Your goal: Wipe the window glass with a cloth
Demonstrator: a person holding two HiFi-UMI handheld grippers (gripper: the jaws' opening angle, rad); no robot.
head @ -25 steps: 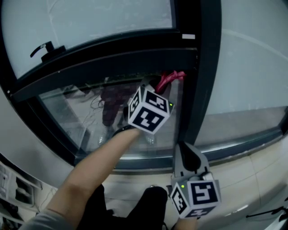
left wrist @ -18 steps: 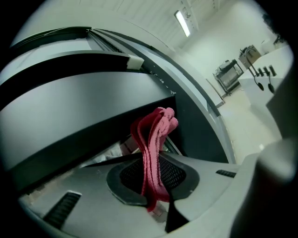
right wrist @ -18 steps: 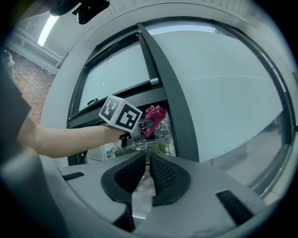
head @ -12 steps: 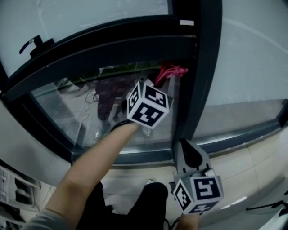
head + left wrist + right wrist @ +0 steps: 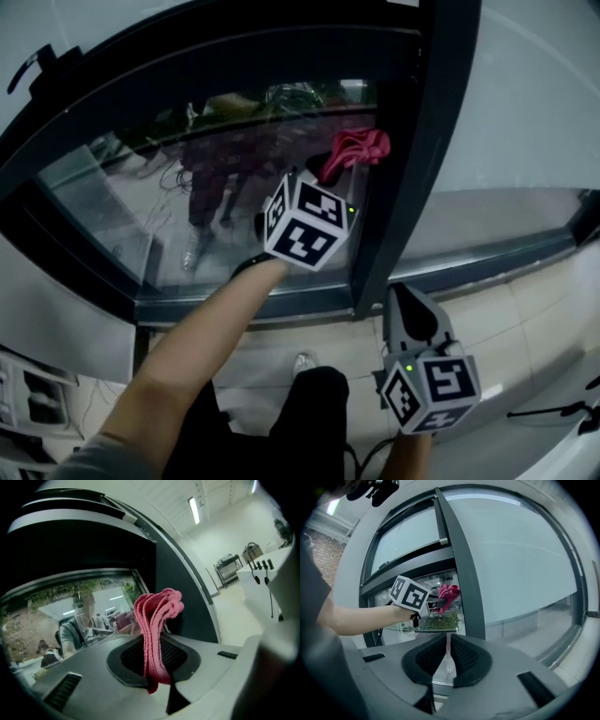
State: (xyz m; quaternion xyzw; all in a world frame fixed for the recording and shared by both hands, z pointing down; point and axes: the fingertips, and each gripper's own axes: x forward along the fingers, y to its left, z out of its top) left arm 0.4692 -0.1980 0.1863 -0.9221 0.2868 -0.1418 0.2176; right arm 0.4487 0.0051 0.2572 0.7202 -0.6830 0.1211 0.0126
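Note:
A folded pink cloth (image 5: 354,150) is pressed against the lower window glass (image 5: 187,187) near its right edge, beside the dark vertical frame post (image 5: 412,159). My left gripper (image 5: 157,667) is shut on the cloth (image 5: 154,620), whose folds stick up past the jaws. In the right gripper view the cloth (image 5: 447,594) shows at the pane's right side, ahead of the left marker cube (image 5: 410,595). My right gripper (image 5: 448,656) hangs low in front of the sill, jaws closed together with nothing between them; its cube (image 5: 431,392) is at lower right.
A frosted pane (image 5: 525,103) fills the right side beyond the post. A window handle (image 5: 33,66) sits on the upper sash at far left. The tiled sill (image 5: 497,319) runs below the frames. The glass reflects people and cables.
The left gripper with the cloth has stayed near the pane's right edge while the view has tilted down, so the window and cloth sit slightly higher and larger. The right gripper has drifted slightly right and down.

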